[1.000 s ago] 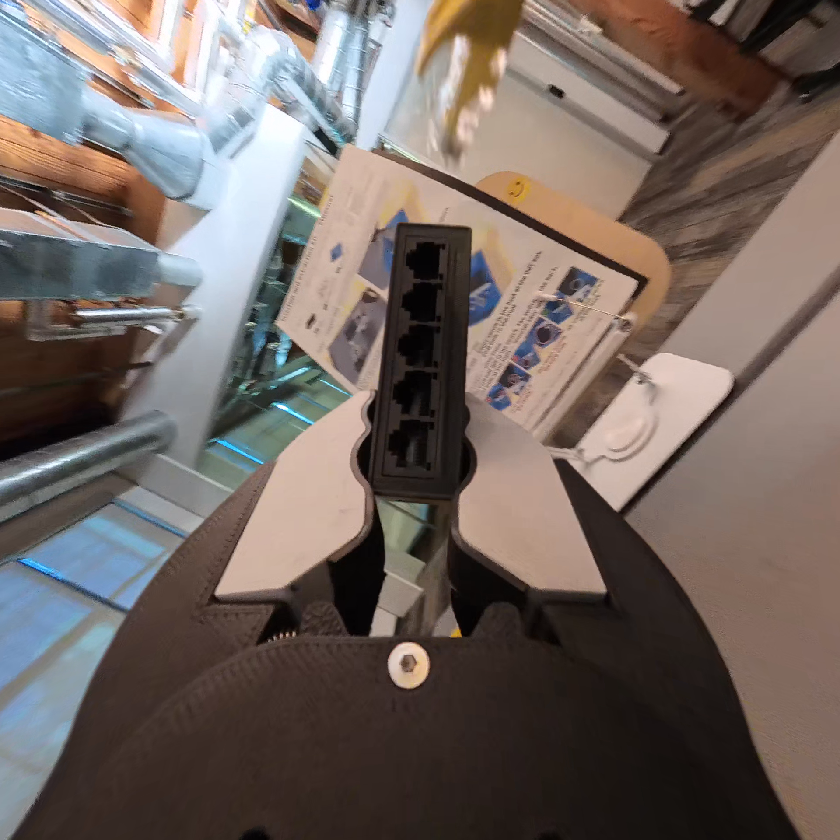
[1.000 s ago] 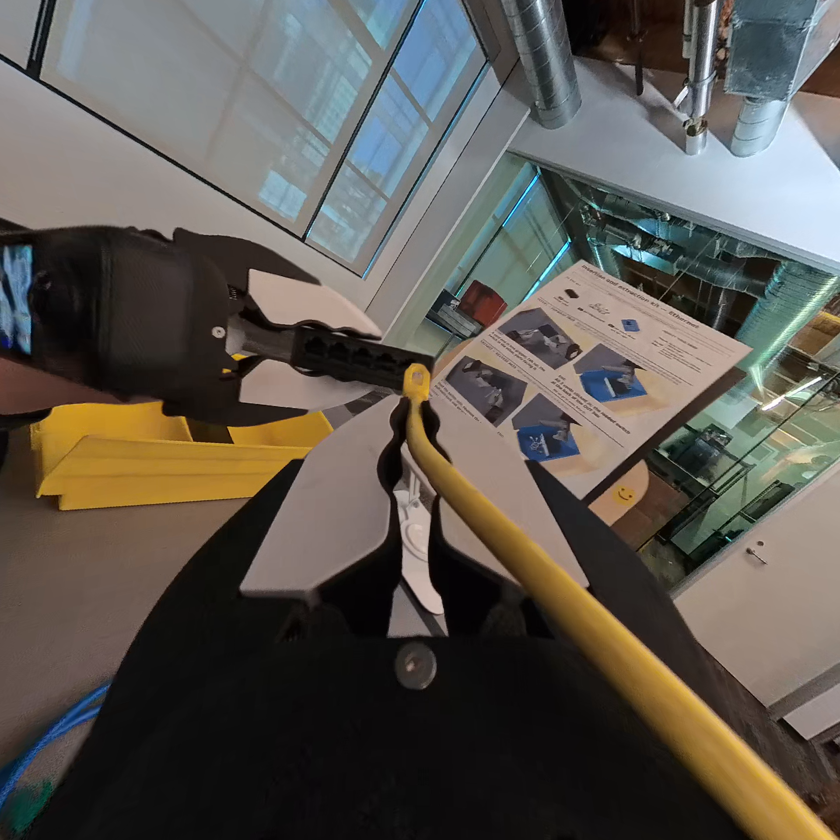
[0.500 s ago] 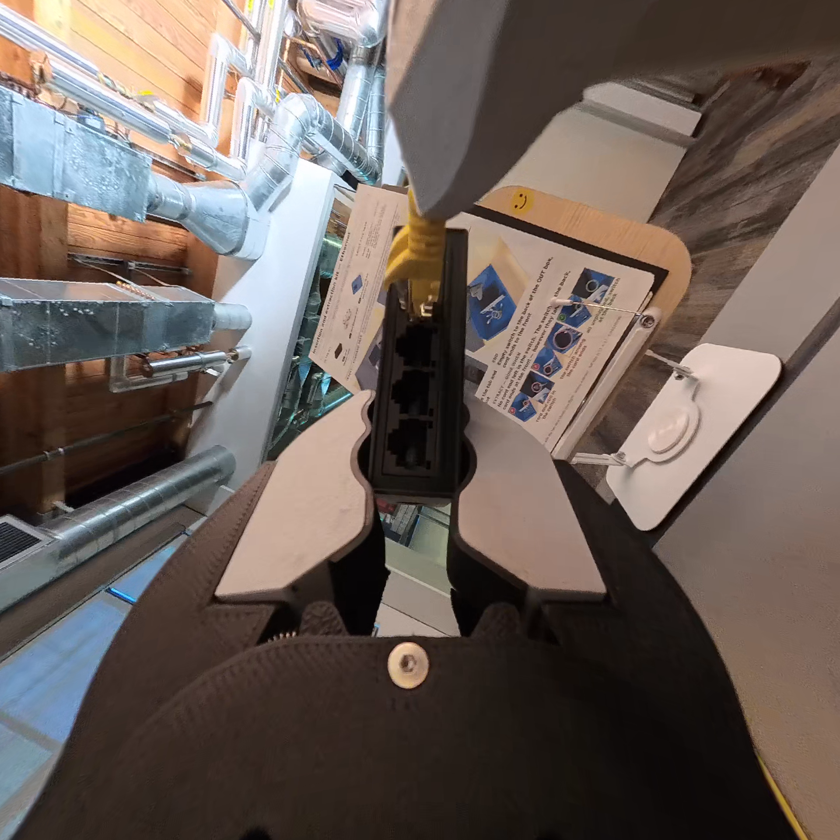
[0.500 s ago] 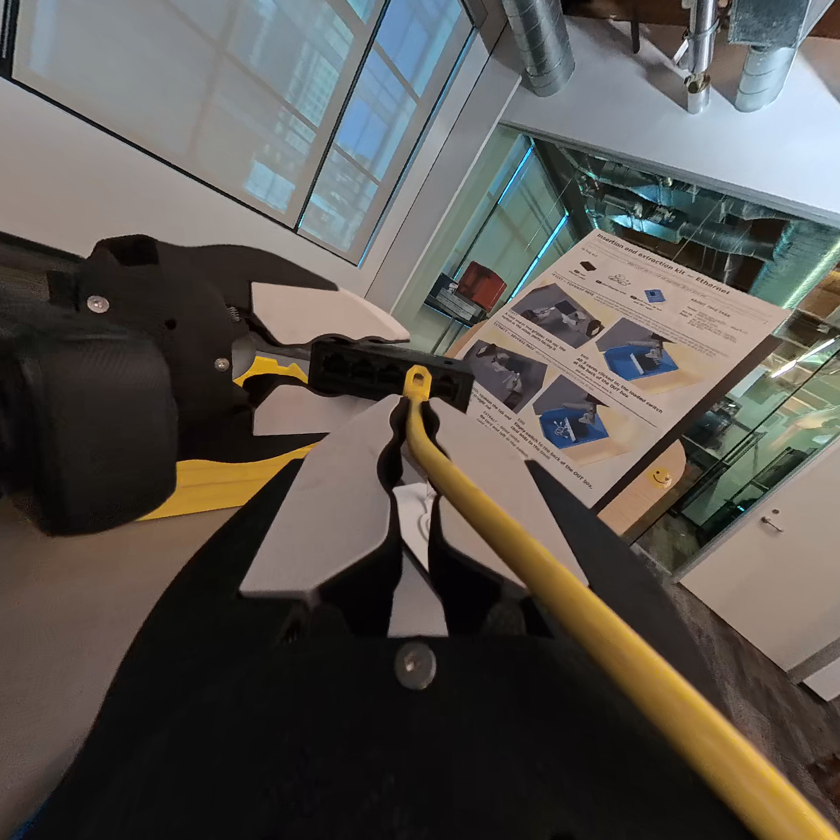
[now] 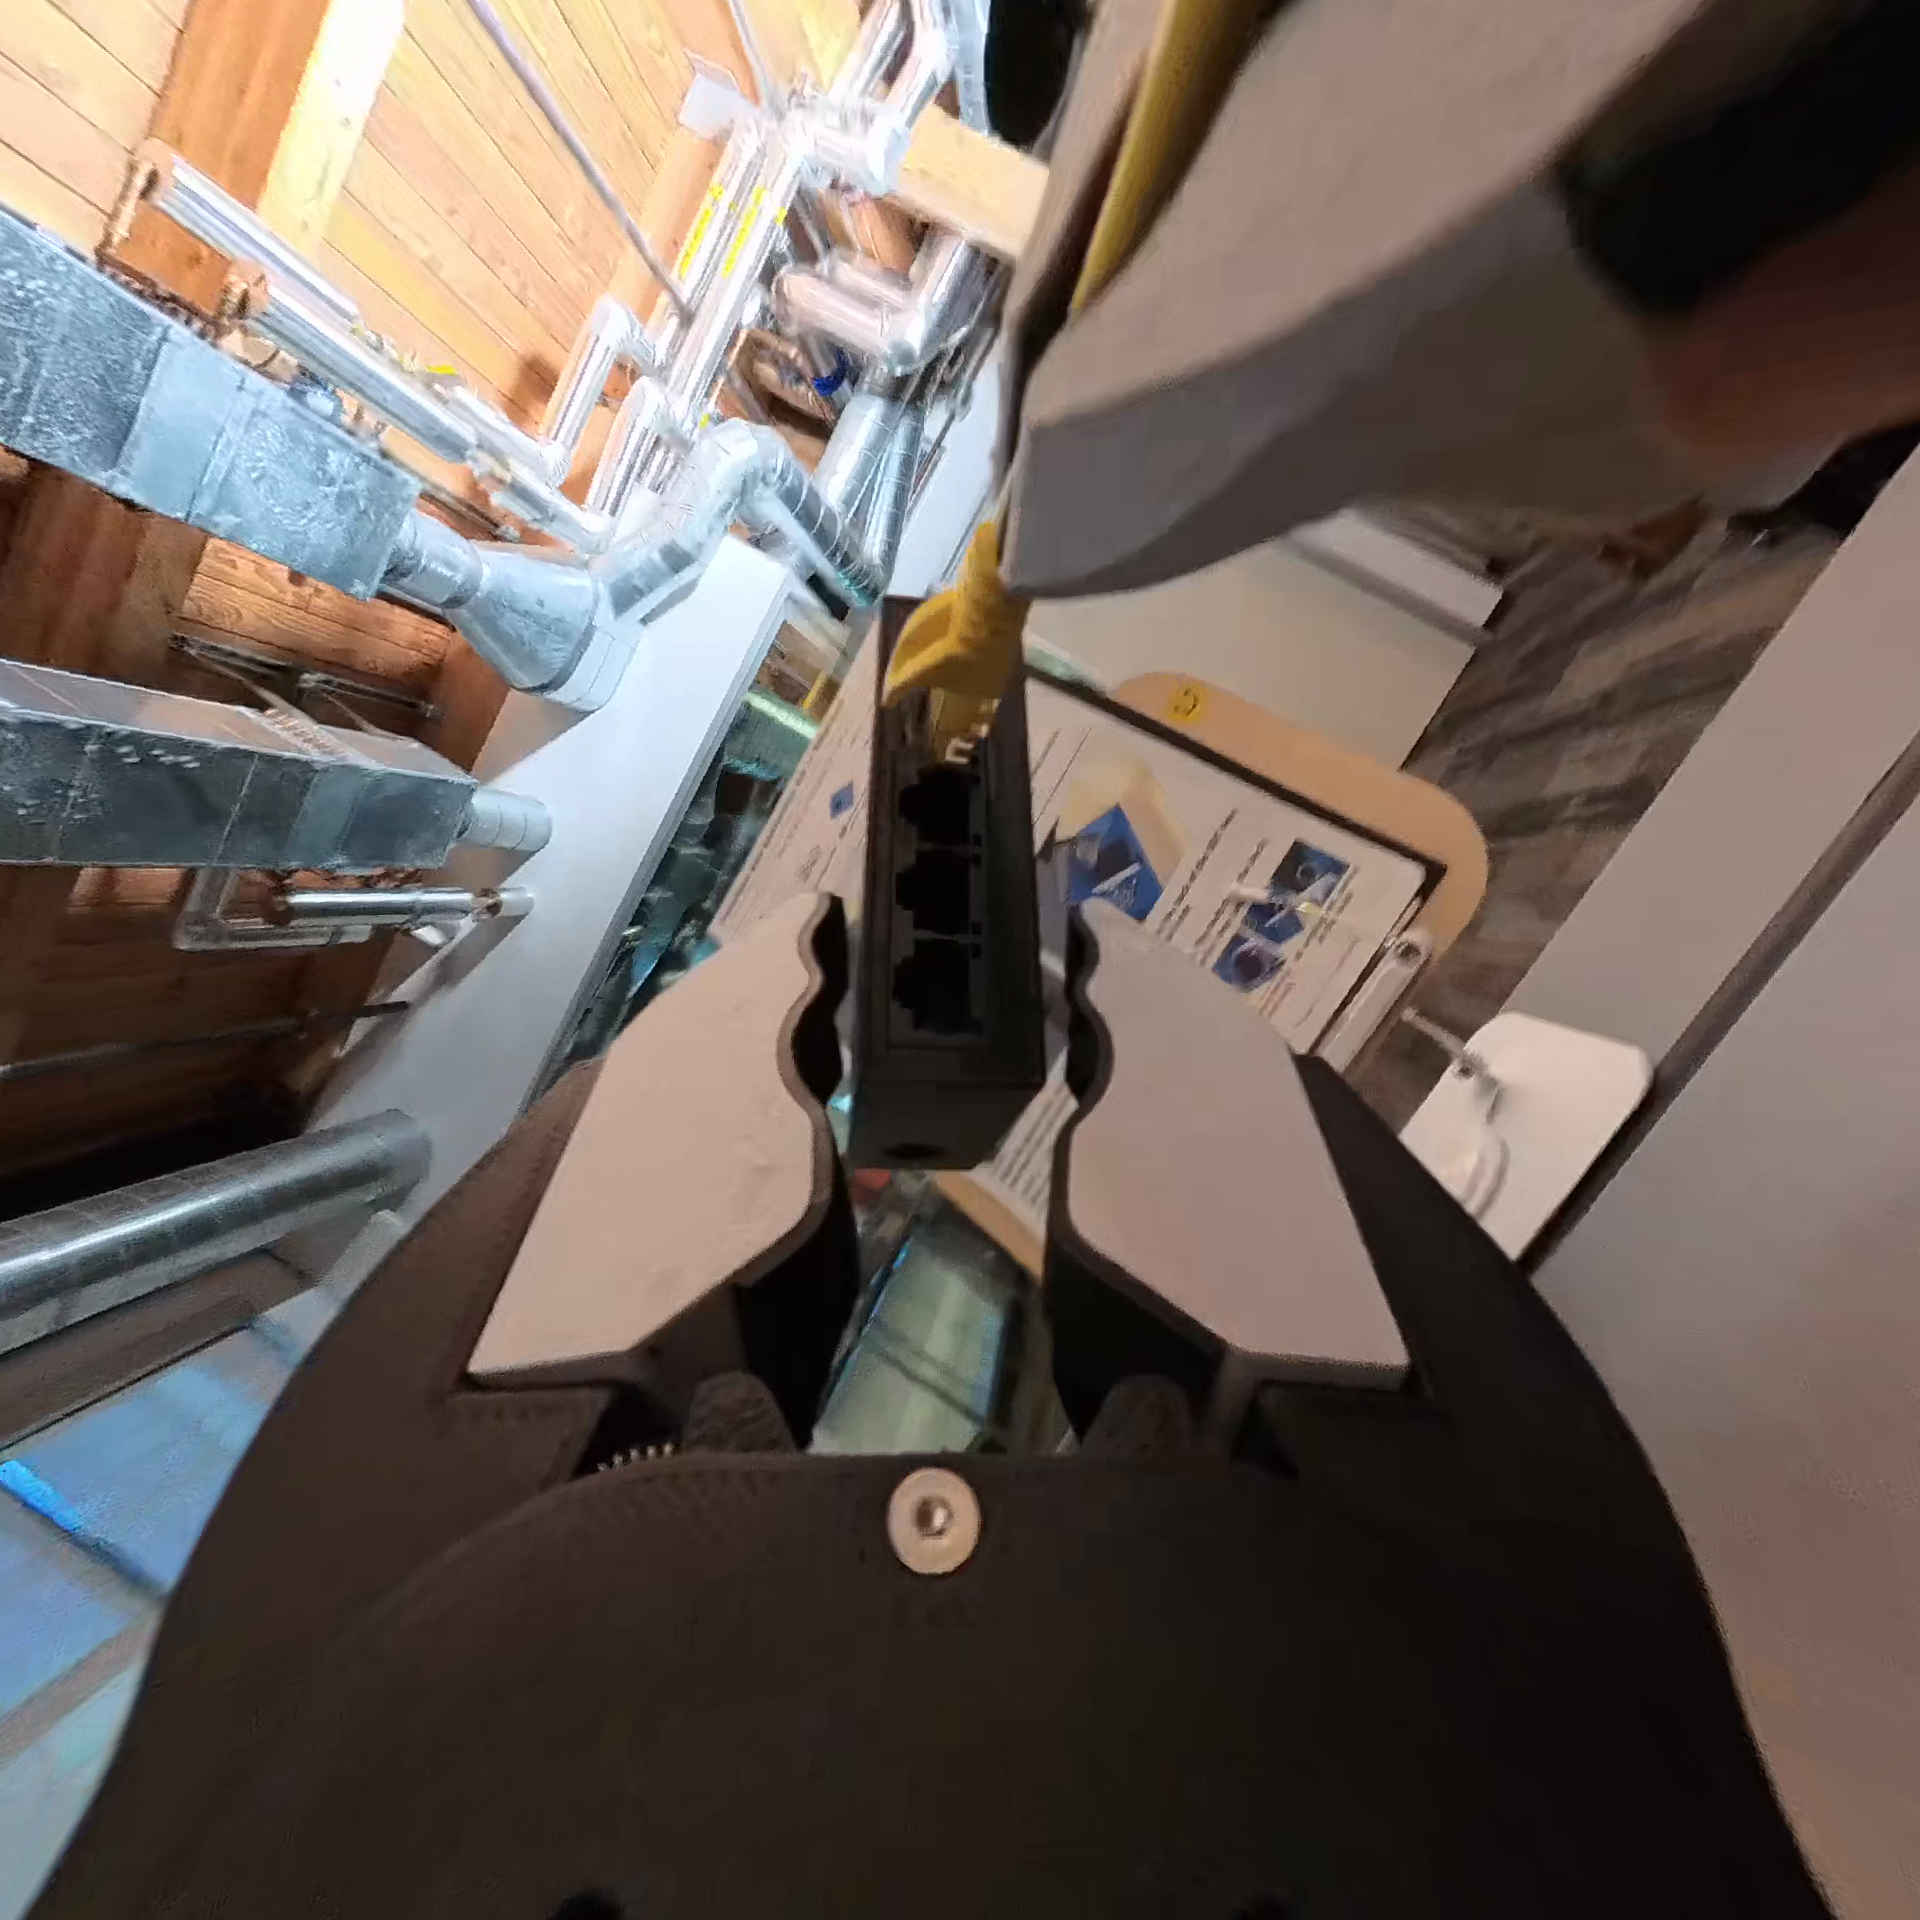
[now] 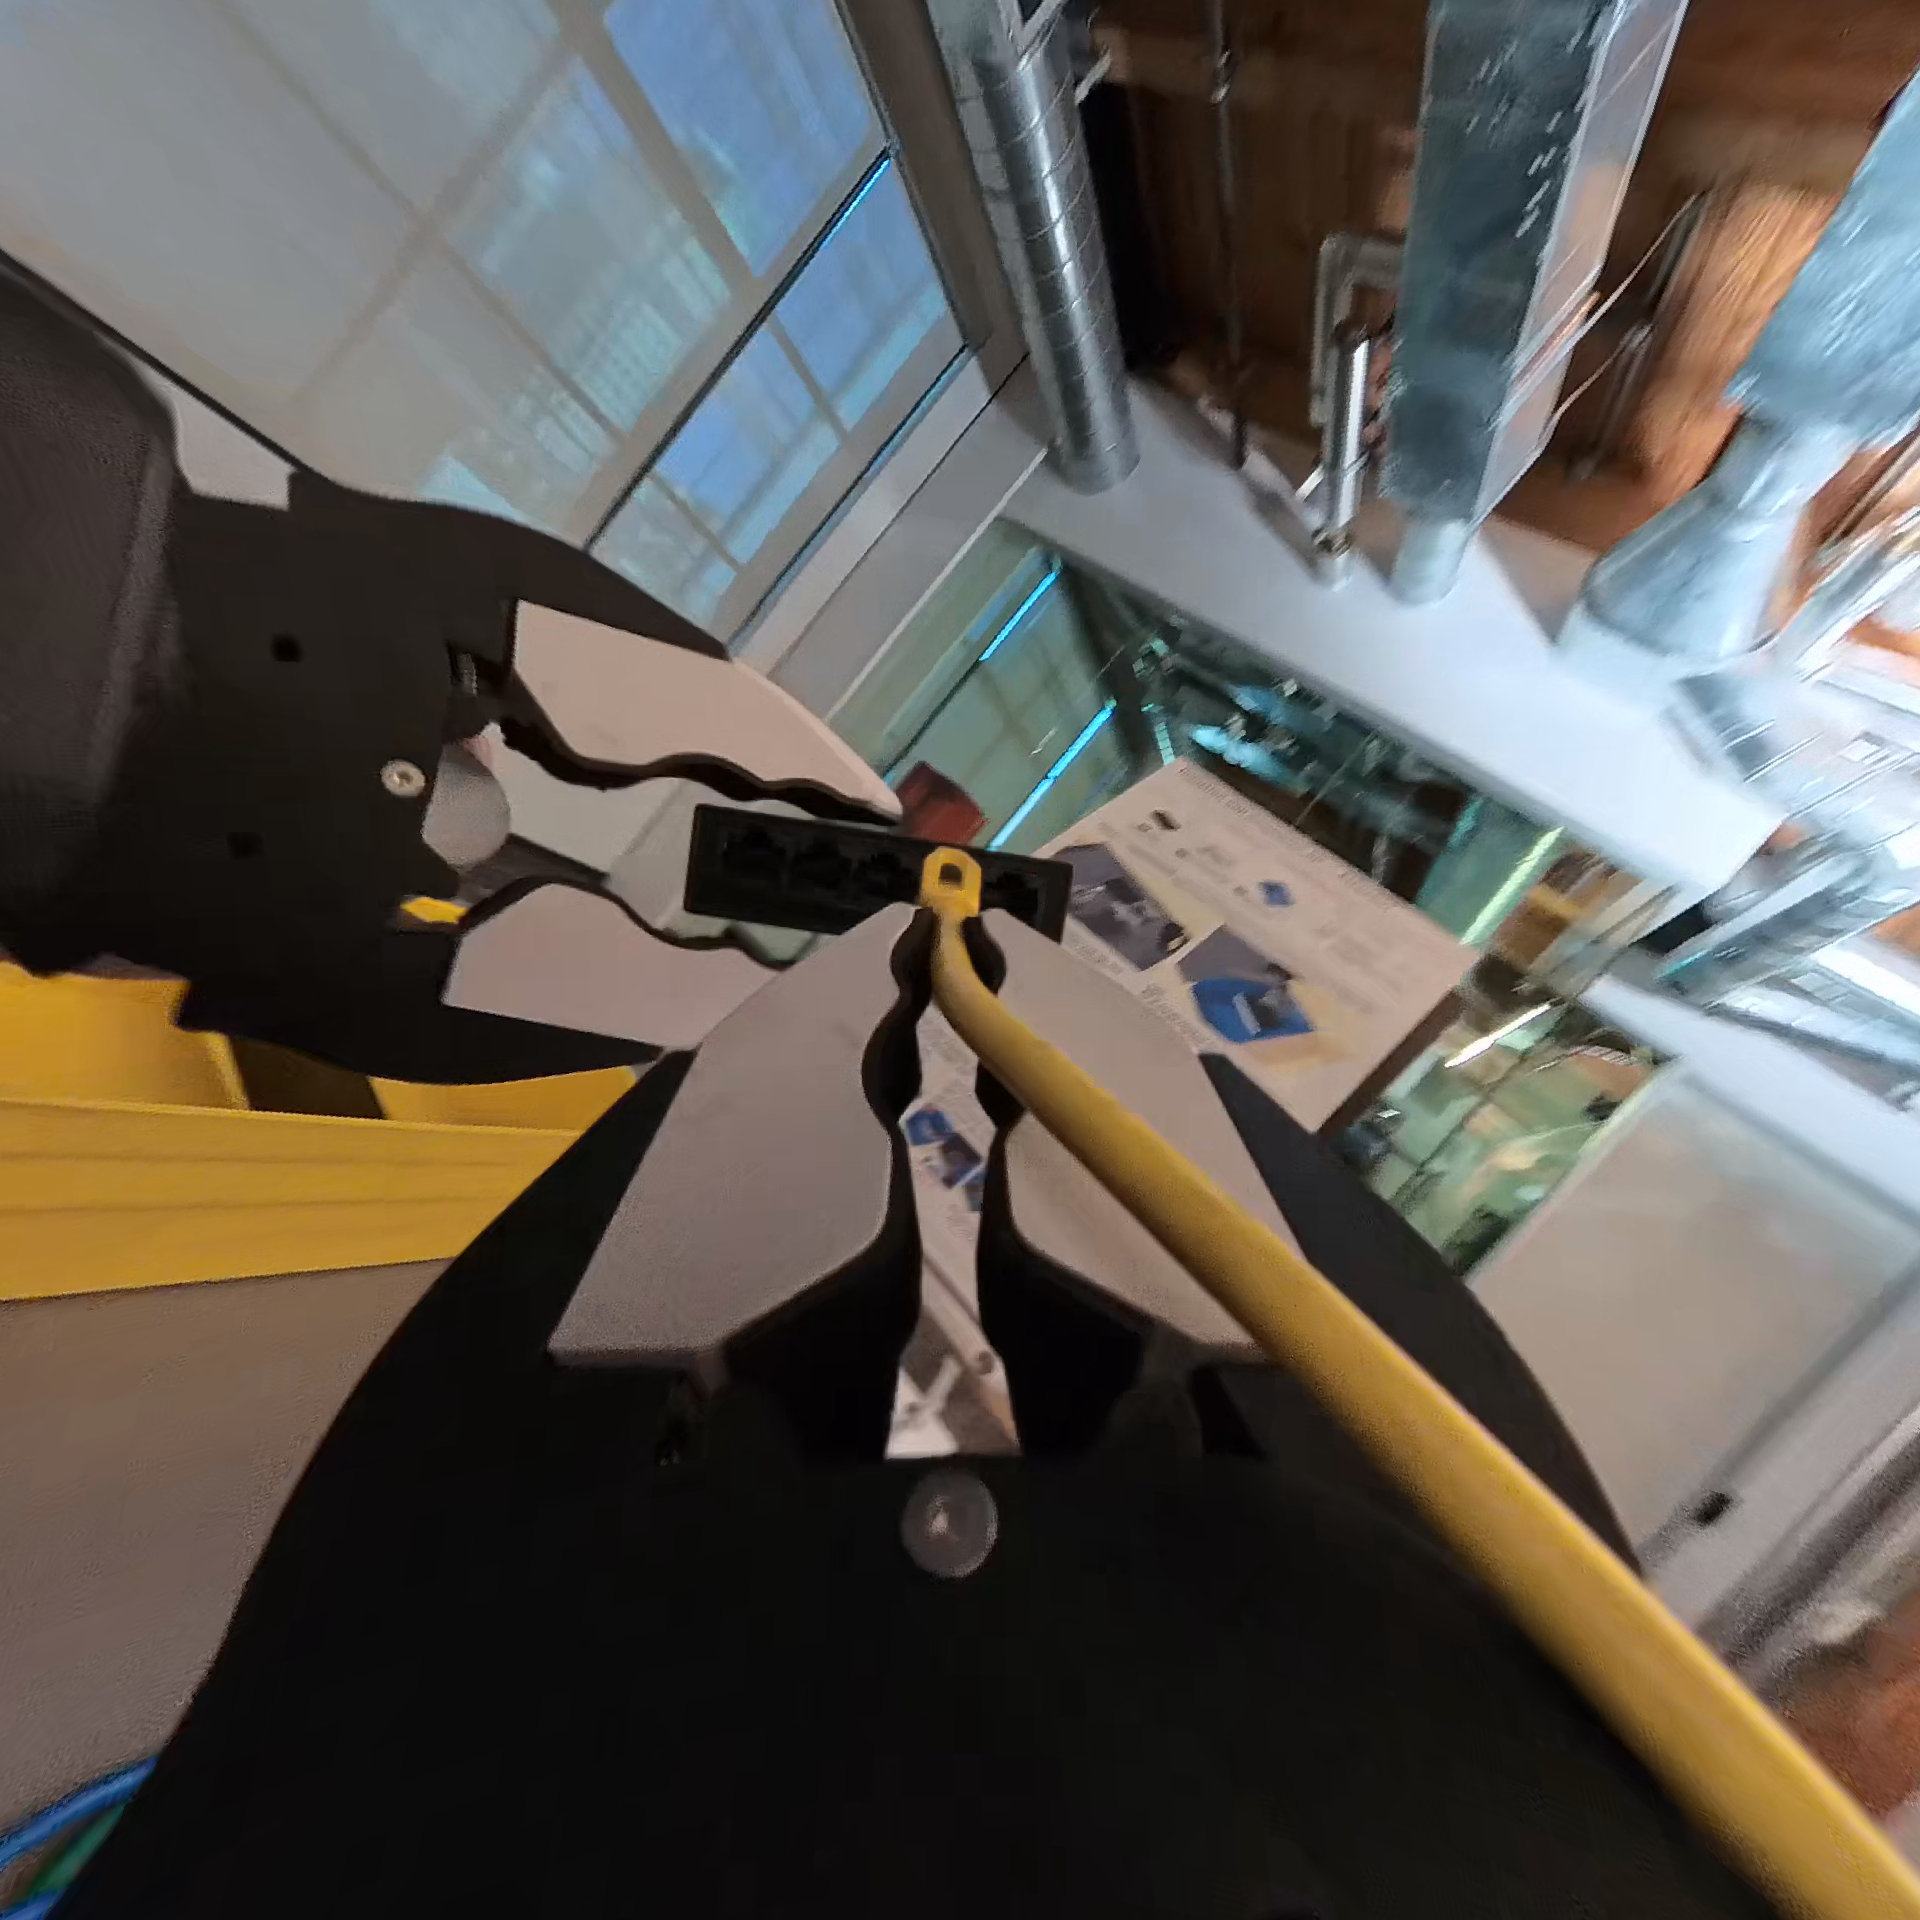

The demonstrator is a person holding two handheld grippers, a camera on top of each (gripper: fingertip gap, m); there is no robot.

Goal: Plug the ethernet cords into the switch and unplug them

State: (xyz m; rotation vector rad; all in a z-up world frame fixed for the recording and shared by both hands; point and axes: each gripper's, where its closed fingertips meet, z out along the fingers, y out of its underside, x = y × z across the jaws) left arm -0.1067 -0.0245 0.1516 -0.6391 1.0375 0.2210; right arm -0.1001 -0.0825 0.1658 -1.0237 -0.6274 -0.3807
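While plugged — yellow cord (image 6: 1195,1174) in black switch (image 5: 951,935).

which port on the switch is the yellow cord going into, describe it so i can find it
Start at the left claw, open around the near end of the black switch. Follow its row of ports away from the claw: three are empty. The next one has the yellow cord plug at it, held by the right claw.
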